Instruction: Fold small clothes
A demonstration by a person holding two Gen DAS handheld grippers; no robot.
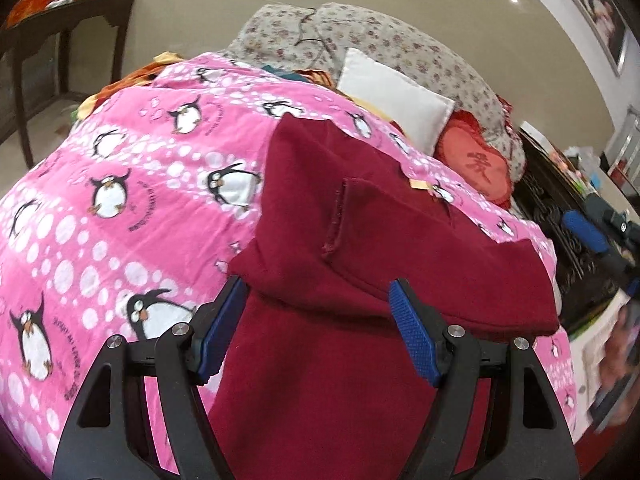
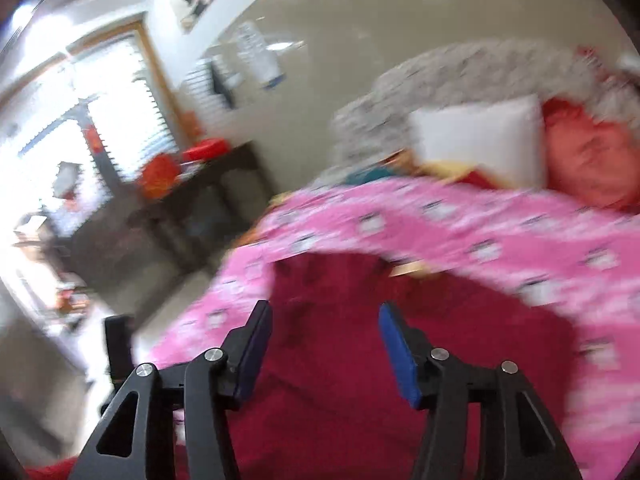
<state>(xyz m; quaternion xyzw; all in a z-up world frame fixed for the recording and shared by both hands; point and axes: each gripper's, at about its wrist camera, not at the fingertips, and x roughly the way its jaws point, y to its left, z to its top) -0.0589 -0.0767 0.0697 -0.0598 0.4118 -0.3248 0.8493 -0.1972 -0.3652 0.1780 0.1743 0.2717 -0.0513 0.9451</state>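
The maroon garment lies spread on the pink penguin quilt, partly folded, with a stitched edge doubled back over its middle and its near part running under both tools. The left gripper hangs over that near part with its jaws spread wide and nothing between them; the right gripper is likewise wide open and empty above the same cloth (its view is smeared by motion, so finer detail there is lost). The main risk, as I judge it, is a pinch that takes the quilt along with the garment, since the two lie flat together; lifting would then drag the bedding and undo the fold. A one-layer grab could also let the doubled flap slide open. For room: the quilt offers free surface toward 9 and 10 o'clock in the left view, while the white pillow and red cushion crowd 1 o'clock, and the garment's right edge sits near the bed's drop at 3 o'clock.
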